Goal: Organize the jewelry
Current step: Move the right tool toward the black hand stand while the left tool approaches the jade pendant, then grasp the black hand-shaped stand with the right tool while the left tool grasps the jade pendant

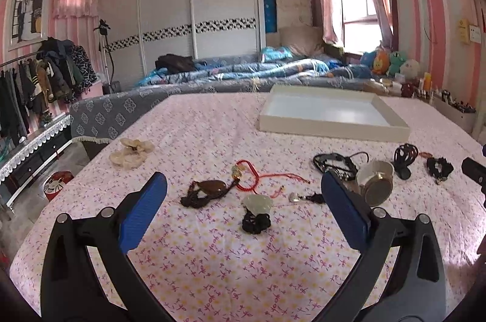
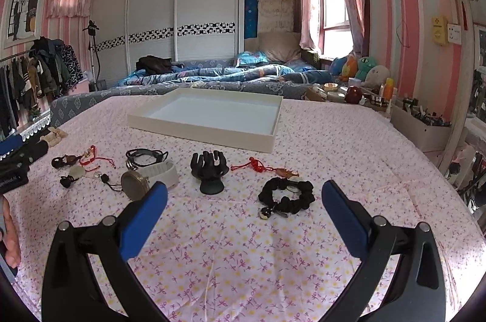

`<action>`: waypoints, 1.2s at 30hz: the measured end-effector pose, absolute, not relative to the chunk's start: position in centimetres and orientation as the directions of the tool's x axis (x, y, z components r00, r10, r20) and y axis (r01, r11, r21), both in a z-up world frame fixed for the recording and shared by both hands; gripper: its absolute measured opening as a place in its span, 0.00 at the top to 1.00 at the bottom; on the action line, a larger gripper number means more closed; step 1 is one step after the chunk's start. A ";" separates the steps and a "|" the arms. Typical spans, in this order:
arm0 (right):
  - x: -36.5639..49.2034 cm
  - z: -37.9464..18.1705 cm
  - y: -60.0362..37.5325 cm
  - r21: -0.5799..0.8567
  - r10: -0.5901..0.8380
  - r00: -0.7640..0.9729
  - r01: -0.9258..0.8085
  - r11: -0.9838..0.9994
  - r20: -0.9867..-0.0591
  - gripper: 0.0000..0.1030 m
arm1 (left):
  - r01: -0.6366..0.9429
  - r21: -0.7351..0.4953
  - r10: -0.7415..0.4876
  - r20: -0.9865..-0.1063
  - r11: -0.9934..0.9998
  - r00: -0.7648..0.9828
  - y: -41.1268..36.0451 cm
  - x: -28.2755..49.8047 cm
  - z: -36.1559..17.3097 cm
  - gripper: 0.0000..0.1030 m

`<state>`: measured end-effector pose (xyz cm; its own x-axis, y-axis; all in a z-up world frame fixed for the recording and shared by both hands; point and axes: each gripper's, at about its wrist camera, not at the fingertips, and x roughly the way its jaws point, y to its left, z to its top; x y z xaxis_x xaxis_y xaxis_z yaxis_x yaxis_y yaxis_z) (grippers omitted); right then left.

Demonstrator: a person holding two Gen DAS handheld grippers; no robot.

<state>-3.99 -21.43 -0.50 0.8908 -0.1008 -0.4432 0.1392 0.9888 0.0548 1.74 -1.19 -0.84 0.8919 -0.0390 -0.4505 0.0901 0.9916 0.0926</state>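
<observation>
Jewelry lies scattered in a loose row across the floral cloth (image 2: pixel 243 255), none of it yet in the tray (image 2: pixel 275 137) behind, which stands bare, presumably to receive the pieces. From the right wrist view: a black scrunchie bracelet (image 2: pixel 287 197) nearest, a red-cord pendant (image 2: pixel 267 167) beyond it, a hand-shaped stand (image 2: pixel 209 170), a watch (image 2: pixel 145 179), then black cords (image 2: pixel 145 156). From the left wrist view: a pale pendant (image 1: pixel 258 211), an amber pendant (image 1: pixel 209 191), a red cord (image 1: pixel 258 177), and a flower clip (image 1: pixel 132 152) well apart. The right gripper (image 2: pixel 244 200) and left gripper (image 1: pixel 243 191) both hang above the cloth, jaws spread wide, gripping nothing, likely poised to choose a first piece.
</observation>
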 end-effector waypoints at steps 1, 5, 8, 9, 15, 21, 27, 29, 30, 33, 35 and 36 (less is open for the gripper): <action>-4.0 -0.5 -21.5 0.067 -0.093 0.890 0.136 0.988 -0.446 0.02 | 0.086 0.084 -0.040 -0.444 0.993 0.895 -1.3 1.8 -0.9 0.03; -3.5 -0.7 -21.5 0.070 -0.066 0.876 0.113 0.991 -0.477 0.02 | 0.081 0.060 -0.043 -0.468 0.995 0.883 -1.7 2.0 -1.1 0.03; -3.0 -1.0 -21.6 0.101 -0.036 0.867 0.099 0.990 -0.497 0.05 | 0.129 0.043 -0.090 -0.499 0.991 0.862 -2.3 2.3 -1.4 0.04; -2.6 -1.2 -21.7 0.113 -0.027 0.858 0.098 0.989 -0.513 0.05 | 0.146 0.043 -0.105 -0.505 0.988 0.857 -2.5 2.3 -1.4 0.06; -0.4 -1.8 -21.6 0.156 0.004 0.834 0.099 0.983 -0.552 0.05 | 0.164 0.057 -0.106 -0.549 0.985 0.829 -3.1 3.5 -2.2 0.21; 1.9 -2.0 -20.8 0.148 0.015 0.803 0.091 0.985 -0.595 0.20 | 0.129 0.042 -0.077 -0.611 0.991 0.788 -2.6 5.4 -3.0 0.21; 5.2 -2.5 -20.6 0.130 0.010 0.765 0.096 0.987 -0.644 0.24 | 0.162 0.024 -0.099 -0.704 0.987 0.703 -3.1 8.1 -4.6 0.21; 6.2 -2.8 -20.5 0.128 0.013 0.751 0.096 0.987 -0.661 0.29 | 0.165 0.022 -0.098 -0.723 0.986 0.684 -3.1 8.6 -5.0 0.21; 6.7 -2.9 -20.5 0.125 0.014 0.744 0.094 0.988 -0.668 0.31 | 0.165 0.023 -0.096 -0.732 0.986 0.674 -3.2 8.8 -5.2 0.21; 8.0 -3.2 -20.5 0.123 0.022 0.722 0.088 0.988 -0.692 0.37 | 0.164 0.025 -0.090 -0.752 0.986 0.653 -3.4 9.3 -5.7 0.21; 8.7 -3.6 -20.4 0.131 0.038 0.706 0.078 0.988 -0.707 0.50 | 0.166 0.024 -0.089 -0.764 0.986 0.639 -3.6 9.5 -5.9 0.21; 8.7 -3.7 -20.4 0.140 0.049 0.705 0.072 0.988 -0.708 0.55 | 0.166 0.023 -0.089 -0.770 0.986 0.632 -3.7 9.7 -6.0 0.21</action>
<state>8.74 -20.36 -3.68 0.7049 0.0490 -0.7076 0.0717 0.9876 0.1398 9.67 -3.66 -5.99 0.6317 -0.0887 -0.7701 0.1664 0.9858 0.0230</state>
